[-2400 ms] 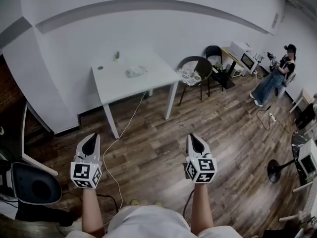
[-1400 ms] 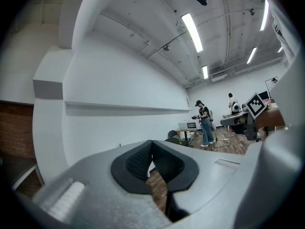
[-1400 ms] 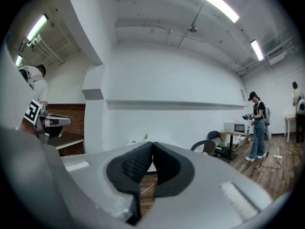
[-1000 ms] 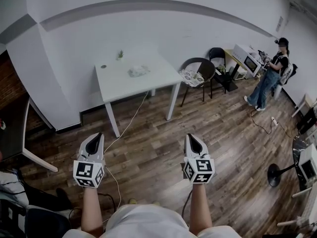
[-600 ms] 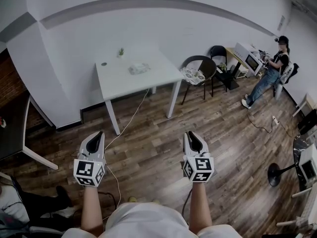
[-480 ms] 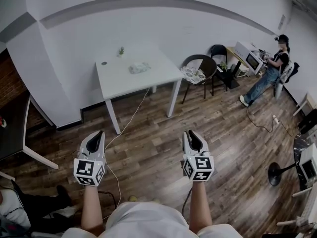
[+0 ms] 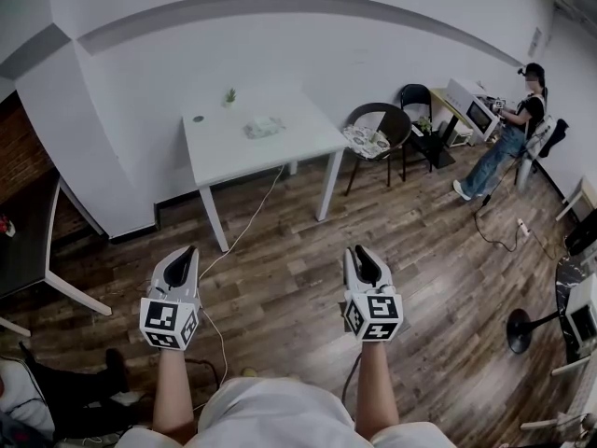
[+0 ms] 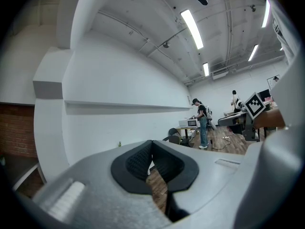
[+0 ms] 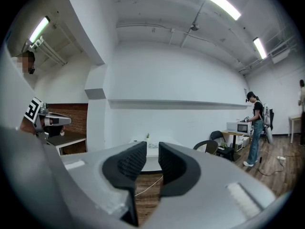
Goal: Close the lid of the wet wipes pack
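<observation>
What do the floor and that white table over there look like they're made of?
The floor looks like wood or wood-look laminate: brown planks with visible grain and seams, and a slight sheen. The table has a smooth, matte white top, probably painted or laminated board, on slim white legs that may be metal.

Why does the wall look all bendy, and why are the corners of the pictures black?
Head view: the very wide lens bends the straight wall ledge into an arc. Left gripper view: the round lens leaves black corners, and the ceiling lights glare white. Right gripper view: the same black corners and curved walls.
</observation>
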{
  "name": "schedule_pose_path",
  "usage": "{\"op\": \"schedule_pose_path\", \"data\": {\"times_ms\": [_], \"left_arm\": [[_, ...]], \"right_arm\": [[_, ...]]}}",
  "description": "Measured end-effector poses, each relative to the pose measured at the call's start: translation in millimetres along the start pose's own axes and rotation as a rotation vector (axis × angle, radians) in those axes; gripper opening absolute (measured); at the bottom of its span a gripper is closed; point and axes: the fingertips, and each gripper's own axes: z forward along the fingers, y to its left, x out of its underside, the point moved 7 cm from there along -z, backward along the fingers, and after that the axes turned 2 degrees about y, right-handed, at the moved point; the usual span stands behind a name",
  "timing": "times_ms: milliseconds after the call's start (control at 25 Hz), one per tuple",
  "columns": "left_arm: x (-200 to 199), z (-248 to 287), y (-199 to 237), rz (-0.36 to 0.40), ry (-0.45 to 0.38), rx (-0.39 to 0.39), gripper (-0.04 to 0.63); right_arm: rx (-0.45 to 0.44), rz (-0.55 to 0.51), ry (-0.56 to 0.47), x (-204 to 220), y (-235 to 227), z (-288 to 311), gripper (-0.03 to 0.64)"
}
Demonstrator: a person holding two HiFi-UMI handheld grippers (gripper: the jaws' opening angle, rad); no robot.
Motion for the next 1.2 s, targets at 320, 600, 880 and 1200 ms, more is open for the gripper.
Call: {"op": "schedule_pose_path", "data": {"times_ms": [320, 600, 880, 1200], "left_arm": [[-2.3, 4.2, -35.8, 0.011, 0.0, -0.017, -0.002], [1.2, 12.8, -56.2, 0.014, 0.013, -0.029, -0.002], [6.7, 39.9, -43.4, 0.009, 0.011, -0.032, -0.002], [19.7, 95.3, -20.8, -0.011, 0.017, -0.008, -0.002]], "right_arm": [[-0.039, 0.001, -0.015, 7.0, -29.1, -10.4, 0.084], [-0.05, 0.003, -0.006, 14.2, -51.5, -4.8, 0.084], [-0.052, 0.002, -0.003, 15.8, -57.2, 25.7, 0.084], [-0.037, -0.013, 0.015, 15.7, -65.1, 76.7, 0.084]]}}
